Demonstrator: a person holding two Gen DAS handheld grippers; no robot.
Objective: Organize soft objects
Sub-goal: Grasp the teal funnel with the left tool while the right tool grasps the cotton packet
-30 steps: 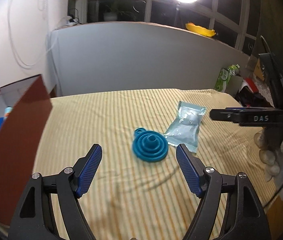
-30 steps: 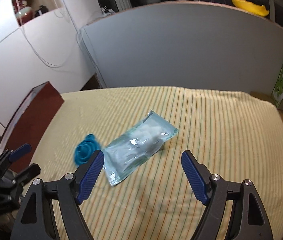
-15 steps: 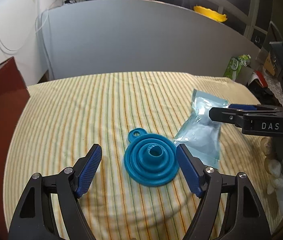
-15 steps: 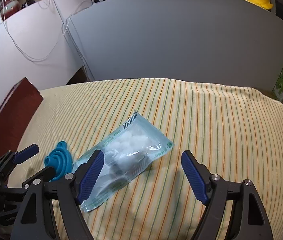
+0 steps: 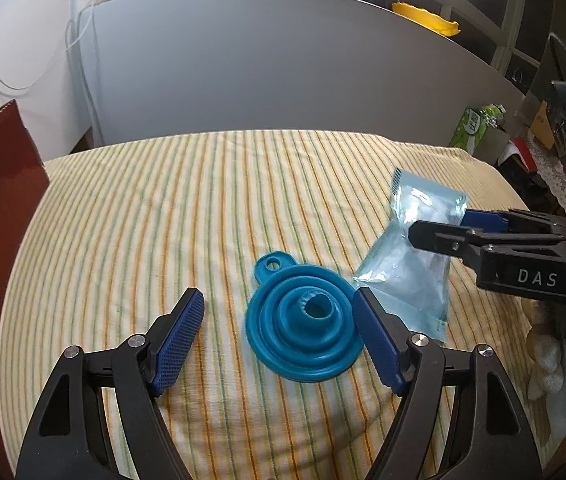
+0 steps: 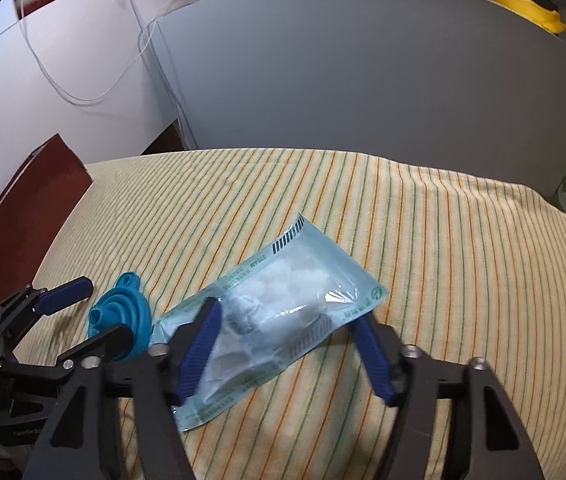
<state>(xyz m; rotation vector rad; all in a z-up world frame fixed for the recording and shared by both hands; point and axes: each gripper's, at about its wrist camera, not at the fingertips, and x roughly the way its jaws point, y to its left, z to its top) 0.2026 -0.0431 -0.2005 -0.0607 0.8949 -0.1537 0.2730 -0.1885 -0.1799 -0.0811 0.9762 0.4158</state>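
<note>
- Neither soft thing is put away yet; both lie on the striped cloth (image 5: 163, 208).
- The left tongs (image 5: 279, 332) stand wide, holding nothing, around the blue funnel (image 5: 305, 328).
- The right tongs (image 6: 287, 344) are closing around the clear packet (image 6: 279, 312), not yet pinching it.
- Lifting and sorting both is left.

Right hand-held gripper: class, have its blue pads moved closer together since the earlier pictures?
Yes. The right hand-held gripper is closing; its pads now bracket the cotton-ball packet lying on the striped cloth.
</note>
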